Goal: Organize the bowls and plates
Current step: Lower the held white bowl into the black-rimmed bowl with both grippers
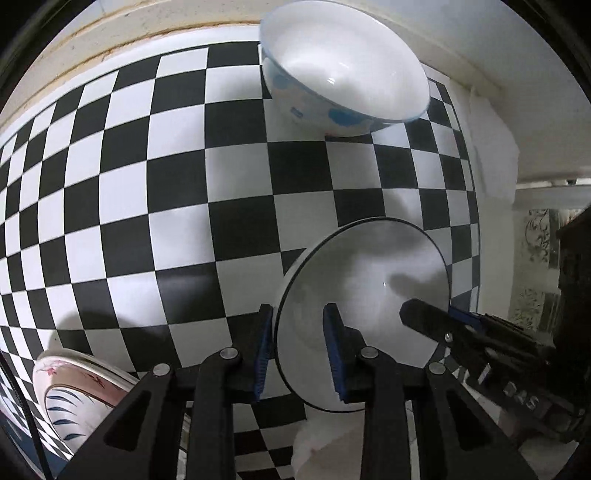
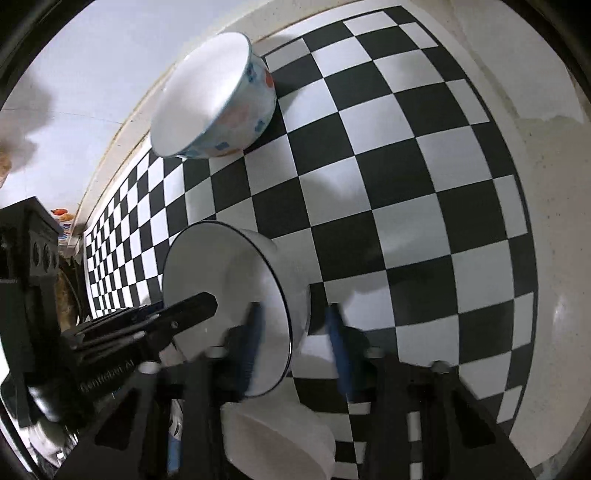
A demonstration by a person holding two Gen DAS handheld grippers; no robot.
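A white bowl with a thin black rim (image 1: 369, 280) (image 2: 221, 266) is gripped from two sides. My left gripper (image 1: 299, 347) straddles its near-left rim, one blue pad outside and one inside, shut on the wall. In the left wrist view my right gripper (image 1: 443, 317) clamps the opposite rim, its black finger inside the bowl. The right wrist view, which is blurred, has my right gripper (image 2: 295, 339) astride the wall, and the left gripper (image 2: 192, 310) reaches in from the left. A white bowl with blue and orange patches (image 1: 343, 74) (image 2: 214, 99) stands at the back of the checkered cloth.
Another plain white bowl (image 2: 280, 439) (image 1: 325, 432) lies just under the held one. Stacked plates with blue and pink painting (image 1: 74, 391) sit at the lower left. The black-and-white checkered cloth (image 1: 147, 184) (image 2: 406, 184) ends at a cream counter edge (image 1: 129, 33).
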